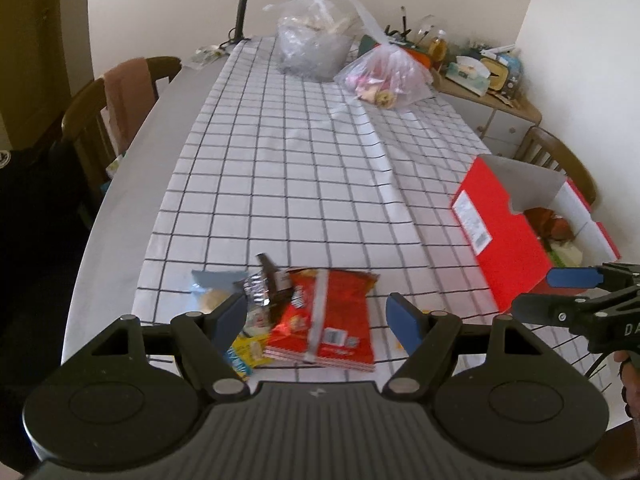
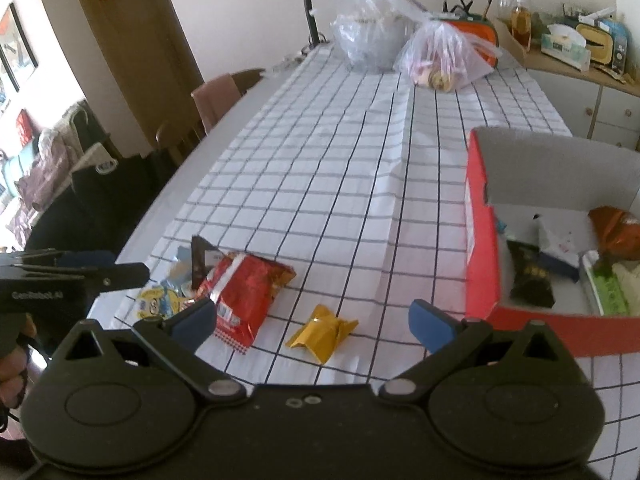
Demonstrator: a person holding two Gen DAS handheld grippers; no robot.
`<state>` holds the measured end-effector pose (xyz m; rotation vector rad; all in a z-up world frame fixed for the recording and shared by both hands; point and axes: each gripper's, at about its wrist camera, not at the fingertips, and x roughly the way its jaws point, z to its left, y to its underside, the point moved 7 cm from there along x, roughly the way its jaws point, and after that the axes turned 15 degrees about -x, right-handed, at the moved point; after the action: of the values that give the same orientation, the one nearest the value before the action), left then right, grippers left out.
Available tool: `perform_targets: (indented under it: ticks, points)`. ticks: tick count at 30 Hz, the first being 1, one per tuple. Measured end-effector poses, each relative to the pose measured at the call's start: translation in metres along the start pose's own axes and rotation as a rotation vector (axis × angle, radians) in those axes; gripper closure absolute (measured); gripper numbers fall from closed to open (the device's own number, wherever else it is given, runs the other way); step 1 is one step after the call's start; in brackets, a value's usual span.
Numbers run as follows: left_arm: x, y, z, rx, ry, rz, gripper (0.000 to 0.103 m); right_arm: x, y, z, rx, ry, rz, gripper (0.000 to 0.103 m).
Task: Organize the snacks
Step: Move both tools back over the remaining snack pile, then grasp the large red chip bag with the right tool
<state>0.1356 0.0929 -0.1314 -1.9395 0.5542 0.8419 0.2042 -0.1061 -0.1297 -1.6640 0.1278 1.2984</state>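
Both tongs, left (image 1: pixel 316 316) and right (image 2: pixel 312 320), level, spread (empty) over tablecloth (image 1: pixel 304 184).

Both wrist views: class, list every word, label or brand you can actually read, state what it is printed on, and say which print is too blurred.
"GenRobot.AI": side of the left gripper, right wrist view.
"DA", cut off by the frame edge: body of the right gripper, left wrist view.
Red snack bag: brand lettering and barcode label too blurred.
Red box: white side label too small.
Yellow packet, gold wrapper: nothing legible.

Grey table (image 1: pixel 132 168) under a checked cloth (image 1: pixel 304 176); on it snack packets (image 2: pixel 244 296), red box (image 2: pixel 480 256), two plastic bags (image 2: pixel 444 52).
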Motion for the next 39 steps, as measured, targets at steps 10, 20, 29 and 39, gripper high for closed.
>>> perform_targets:
  ticks: [10,20,29,39]
  points:
    - [0.028,0.011,0.046,-0.025,-0.054,0.057,0.027,0.045,0.008,0.019,-0.015,-0.016,0.097,0.002]
    - [0.055,0.020,0.082,-0.049,-0.106,0.114,0.027,0.095,-0.018,0.047,-0.039,-0.033,0.125,0.003]
    - [0.062,0.023,0.102,-0.056,-0.128,0.139,0.027,0.144,-0.032,0.062,0.020,0.004,0.188,0.002]
    - [0.075,0.026,0.108,-0.050,-0.098,0.190,0.027,0.166,-0.034,0.070,0.056,0.059,0.246,0.002]
